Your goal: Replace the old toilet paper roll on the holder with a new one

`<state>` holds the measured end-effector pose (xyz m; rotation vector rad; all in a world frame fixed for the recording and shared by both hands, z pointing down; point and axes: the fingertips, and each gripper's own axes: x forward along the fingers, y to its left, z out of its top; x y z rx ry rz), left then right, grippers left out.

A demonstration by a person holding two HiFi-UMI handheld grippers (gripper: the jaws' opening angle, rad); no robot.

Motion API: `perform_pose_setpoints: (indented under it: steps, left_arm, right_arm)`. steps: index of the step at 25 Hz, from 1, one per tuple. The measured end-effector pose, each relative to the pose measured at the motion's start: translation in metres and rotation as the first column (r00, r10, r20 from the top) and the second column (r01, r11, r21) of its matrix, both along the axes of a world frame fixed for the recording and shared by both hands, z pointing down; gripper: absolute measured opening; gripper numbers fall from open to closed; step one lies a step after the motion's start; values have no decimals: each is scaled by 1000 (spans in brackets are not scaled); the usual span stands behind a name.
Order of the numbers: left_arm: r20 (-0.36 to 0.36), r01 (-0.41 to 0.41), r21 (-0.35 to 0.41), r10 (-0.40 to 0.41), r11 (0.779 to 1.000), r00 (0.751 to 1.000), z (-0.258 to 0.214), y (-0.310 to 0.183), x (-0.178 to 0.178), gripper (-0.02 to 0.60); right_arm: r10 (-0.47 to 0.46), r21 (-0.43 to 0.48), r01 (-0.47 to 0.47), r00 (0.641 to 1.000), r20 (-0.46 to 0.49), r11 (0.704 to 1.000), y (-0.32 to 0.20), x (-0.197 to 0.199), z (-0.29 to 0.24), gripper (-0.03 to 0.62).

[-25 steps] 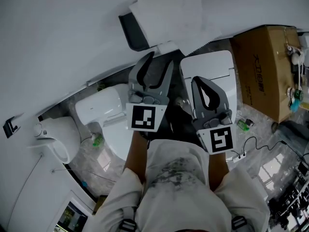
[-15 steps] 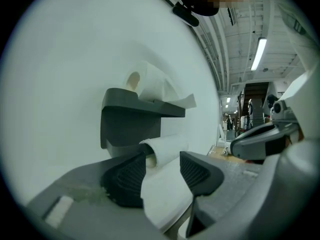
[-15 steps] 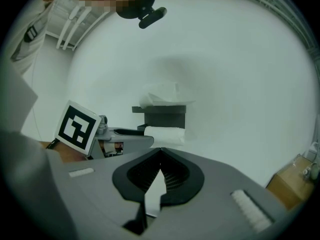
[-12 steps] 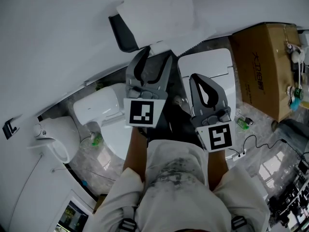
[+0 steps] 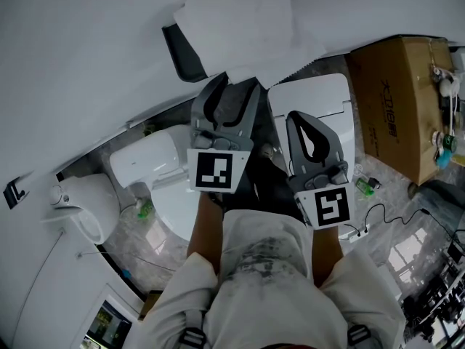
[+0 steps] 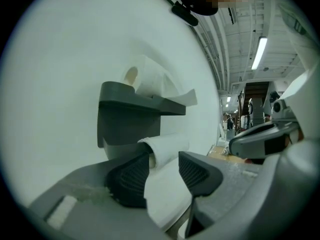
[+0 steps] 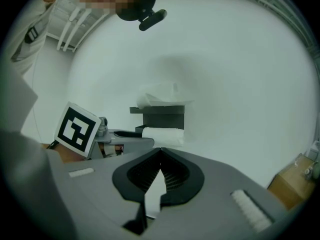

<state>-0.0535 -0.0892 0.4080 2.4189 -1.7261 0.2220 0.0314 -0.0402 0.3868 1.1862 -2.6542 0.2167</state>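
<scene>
A dark grey holder (image 6: pixel 130 119) with a shelf is fixed to the white wall. A fresh roll (image 6: pixel 145 79) lies on the shelf, its cardboard core showing. Below the shelf hangs the old roll (image 6: pixel 167 144) with a loose sheet trailing down. My left gripper (image 6: pixel 162 171) reaches level at it, jaws wide and closing. The roll's end and the sheet lie between the pads (image 6: pixel 129 176), with a gap at the right pad. My right gripper (image 7: pixel 161 176) is shut on nothing, to the right and back from the holder (image 7: pixel 162 116). From above, both grippers (image 5: pixel 236 93) (image 5: pixel 301 122) point at the wall.
Below the grippers stand a white toilet (image 5: pixel 152 169) and a white lid or tank (image 5: pixel 312 97). A cardboard box (image 5: pixel 403 100) sits at the right. A white fixture (image 5: pixel 83 202) is at the left. Cables (image 5: pixel 378 217) lie on the speckled floor.
The left gripper has edged a little closer to the holder and its jaws stand slightly wider than a second ago. The right gripper has stayed put.
</scene>
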Motion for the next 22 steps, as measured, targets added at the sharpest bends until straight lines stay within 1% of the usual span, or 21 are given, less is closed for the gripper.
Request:
perform_pose_setpoints:
  steps: [1, 3, 6, 11, 15, 22]
  left_arm:
    - [0, 8, 6, -8, 1000, 1000, -1, -1, -1, 187]
    - [6, 20, 18, -20, 1000, 1000, -1, -3, -3, 130]
    - [2, 15, 20, -15, 1000, 1000, -2, -5, 0, 108]
    - [1, -40, 30, 40, 999, 999, -6, -7, 10, 66]
    - [7, -76, 31, 76, 997, 997, -7, -9, 18, 51]
    - [14, -109, 23, 109, 994, 994, -8, -11, 23, 41]
  right_arm:
    - [1, -1, -1, 1000, 0, 1000, 0, 0, 1, 2]
    - [4, -4, -4, 1000, -2, 1000, -1, 2, 2, 2]
    - [9, -6, -9, 1000, 0, 1000, -4, 4, 3, 2]
    - [17, -8, -17, 1000, 0, 1000, -8, 7, 3, 2]
    - [24, -7, -24, 1000, 4, 1000, -11, 10, 3, 2]
    - [41, -5, -41, 999, 16, 999, -16, 14, 3, 2]
